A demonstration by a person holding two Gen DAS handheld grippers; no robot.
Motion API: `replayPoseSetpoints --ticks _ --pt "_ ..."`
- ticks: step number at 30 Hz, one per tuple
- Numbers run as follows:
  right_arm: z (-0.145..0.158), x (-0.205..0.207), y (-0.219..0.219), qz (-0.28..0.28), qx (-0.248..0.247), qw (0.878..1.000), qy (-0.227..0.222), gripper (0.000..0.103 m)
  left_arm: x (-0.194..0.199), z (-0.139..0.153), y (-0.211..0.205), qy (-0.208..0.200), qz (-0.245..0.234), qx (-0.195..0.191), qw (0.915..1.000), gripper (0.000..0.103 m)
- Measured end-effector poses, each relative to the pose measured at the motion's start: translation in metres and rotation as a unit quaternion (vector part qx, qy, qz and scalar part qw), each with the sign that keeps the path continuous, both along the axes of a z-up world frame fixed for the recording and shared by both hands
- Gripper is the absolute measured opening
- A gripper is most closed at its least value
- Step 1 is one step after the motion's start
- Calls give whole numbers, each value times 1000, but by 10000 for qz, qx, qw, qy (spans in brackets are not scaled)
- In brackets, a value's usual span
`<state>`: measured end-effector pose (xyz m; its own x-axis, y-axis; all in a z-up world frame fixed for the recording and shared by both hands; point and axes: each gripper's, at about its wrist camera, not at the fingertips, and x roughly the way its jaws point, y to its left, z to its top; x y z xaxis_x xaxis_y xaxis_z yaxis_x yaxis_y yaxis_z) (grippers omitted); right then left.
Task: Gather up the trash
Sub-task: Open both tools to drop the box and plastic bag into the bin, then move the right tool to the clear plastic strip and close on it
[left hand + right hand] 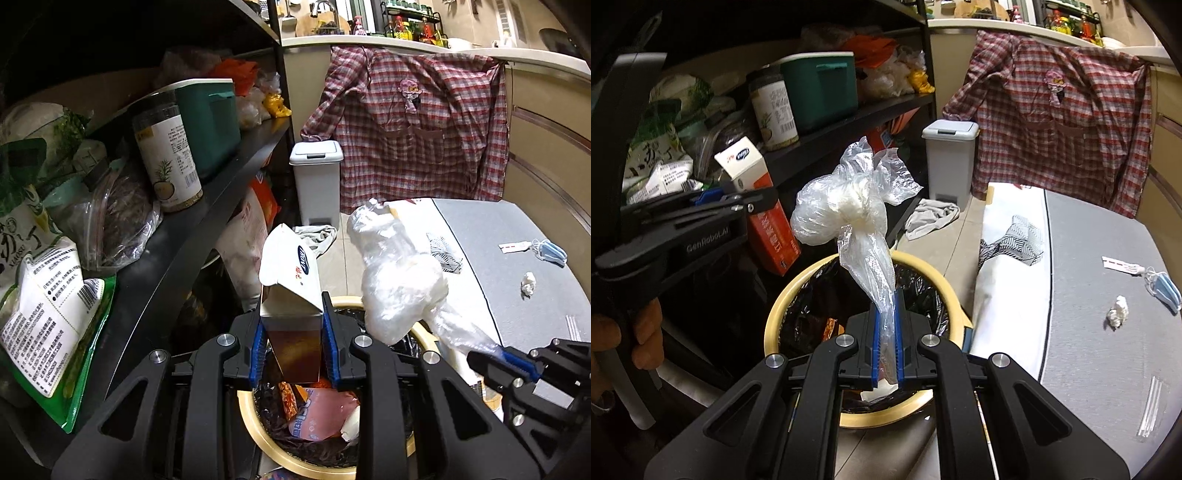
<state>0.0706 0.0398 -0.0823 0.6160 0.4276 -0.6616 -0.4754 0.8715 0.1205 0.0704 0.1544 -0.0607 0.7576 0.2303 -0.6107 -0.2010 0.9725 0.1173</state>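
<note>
Your left gripper [293, 325] reaches over the round trash bin [258, 432], its blue-padded fingers pinching a small white-and-orange cardboard carton [291, 273] with its flap tilted open, directly above the bin's black crinkled liner. Your right gripper [886, 325] also points over the bin [783, 295], its fingers pressed on the twisted neck of a clear, crumpled plastic bag [849, 206] that balloons upward around something white. On the grey mat [1108, 369] to the right lie a wadded tissue [1117, 312] and a blue face mask [1165, 290], well apart from the bin.
</note>
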Motion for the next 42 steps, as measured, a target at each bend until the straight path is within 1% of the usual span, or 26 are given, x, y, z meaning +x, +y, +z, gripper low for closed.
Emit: replayPoseSetpoints --ticks 9,10,11,12,13,14,15,16,18,22,26,30,39,41,42 --pt "-11 8 8 3 -19 9999 111 7 8 -6 8 139 101 -5 9999 27" --pt "-12 9 9 10 10 9999 144 10 8 -7 9 154 115 -11 9998 27" --pt "-13 11 11 7 29 9999 168 10 9 -8 10 177 134 -20 9998 32" --pt "-14 12 11 15 75 9997 212 13 10 -9 10 238 146 -32 9996 52" --pt "-15 13 12 29 103 9996 247 26 11 -10 11 264 181 -19 9995 63" --pt "-16 14 12 22 128 9996 260 35 11 -10 11 242 251 30 9994 77" --pt "-16 13 11 -1 145 9996 241 54 10 -9 10 188 319 108 9993 81" --pt "-15 12 11 -41 169 9997 179 58 9 -9 10 180 319 157 9992 83" --pt "-14 11 11 -33 136 9998 132 58 9 -10 9 235 325 199 9990 91" --pt "-13 11 8 -88 115 9998 113 59 10 -12 8 337 342 315 9984 92" --pt "-10 10 3 -171 108 9998 57 60 8 -9 6 290 336 371 9983 92" --pt "-5 8 -3 -242 141 9996 -16 62 5 -6 4 246 315 420 9983 92" --pt "7 0 -19 -360 198 9990 -175 64 -2 -3 -7 210 211 563 9980 92" --pt "10 -2 -22 -399 206 9988 -197 64 -4 0 -9 175 196 555 9981 92" --pt "12 -4 -25 -425 200 9987 -212 67 -5 1 -11 145 185 549 9982 92"
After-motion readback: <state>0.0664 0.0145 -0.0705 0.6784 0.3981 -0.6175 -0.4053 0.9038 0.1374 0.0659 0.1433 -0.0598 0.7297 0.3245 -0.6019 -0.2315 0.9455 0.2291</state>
